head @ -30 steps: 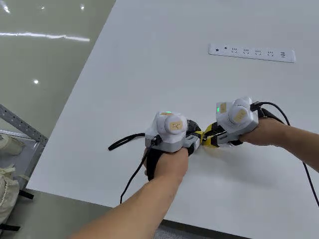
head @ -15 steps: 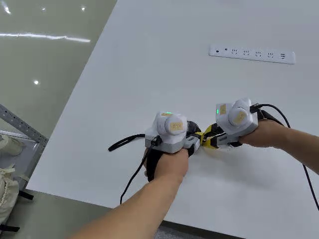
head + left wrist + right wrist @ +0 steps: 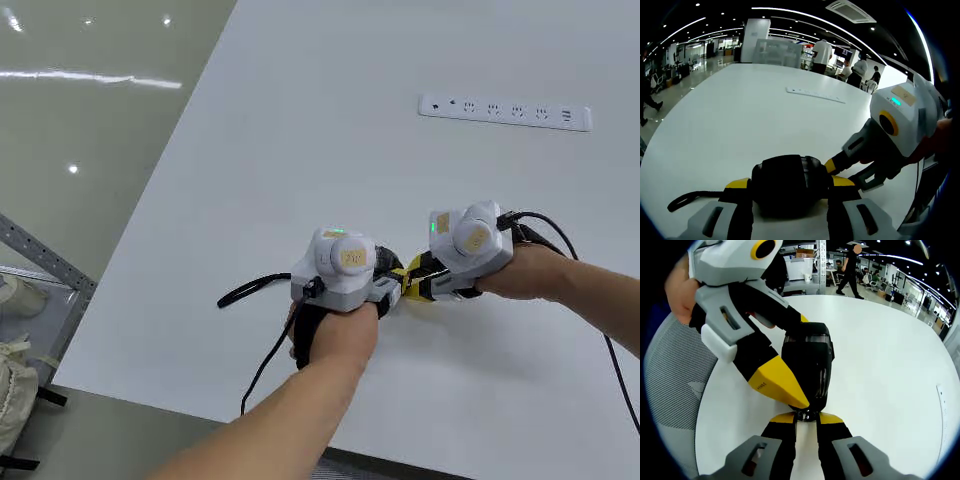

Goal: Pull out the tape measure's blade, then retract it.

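1. Right gripper point(image 3: 806, 418): jaws brought narrow, the yellow tips almost meeting, pinched on a small dark piece at the near end of the tape measure point(image 3: 808, 357). Most likely the end hook of the blade point(image 3: 805, 414), but too small to tell for sure.
2. Left gripper point(image 3: 790, 186): jaws set about half wide, clamped on the two flanks of the tape measure's black case and holding it across its width.
3. Relation for the coming move: face to face across the tape measure, with the left gripper behind the case and the right gripper at its mouth. Line of the blade's travel judged to run from the case straight toward the right gripper, away from the left one. Nearer to the blade's tip: the right gripper, already touching it. So, by judgement, pulling for the right and anchoring for the left.
4. No length of blade seen outside the case. Judged as the very start of the pull-out, with the retracting not yet due.
5. Tape measure low over the white table point(image 3: 300, 120); cannot tell whether resting on it or lifted a little.
6. Farther out: a black strap point(image 3: 245, 287) trailing from the tape measure on the left gripper's side, and a power strip point(image 3: 505, 108) well apart from the tape measure, beyond it.
7. Possible trouble: such a thin pinch slipping off the hook if pulled off that line.
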The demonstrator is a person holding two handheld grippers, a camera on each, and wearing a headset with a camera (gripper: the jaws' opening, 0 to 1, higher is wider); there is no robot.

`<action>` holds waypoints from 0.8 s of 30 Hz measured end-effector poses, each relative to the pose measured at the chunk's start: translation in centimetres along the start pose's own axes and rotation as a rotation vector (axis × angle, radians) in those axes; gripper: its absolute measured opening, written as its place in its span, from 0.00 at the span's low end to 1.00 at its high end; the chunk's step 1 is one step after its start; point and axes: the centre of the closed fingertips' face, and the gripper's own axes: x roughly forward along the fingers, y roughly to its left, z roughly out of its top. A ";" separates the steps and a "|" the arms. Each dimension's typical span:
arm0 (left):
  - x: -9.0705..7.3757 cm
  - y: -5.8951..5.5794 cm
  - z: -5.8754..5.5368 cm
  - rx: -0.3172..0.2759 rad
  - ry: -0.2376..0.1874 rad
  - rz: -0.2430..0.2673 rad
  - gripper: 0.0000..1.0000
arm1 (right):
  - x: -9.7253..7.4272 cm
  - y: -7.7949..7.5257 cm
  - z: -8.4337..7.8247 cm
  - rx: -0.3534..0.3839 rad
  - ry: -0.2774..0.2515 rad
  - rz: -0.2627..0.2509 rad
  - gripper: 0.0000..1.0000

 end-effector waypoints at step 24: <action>-0.4 -0.5 0.3 0.047 -0.033 -0.059 0.62 | 0.0 -0.8 -0.4 0.070 -0.020 -0.078 0.19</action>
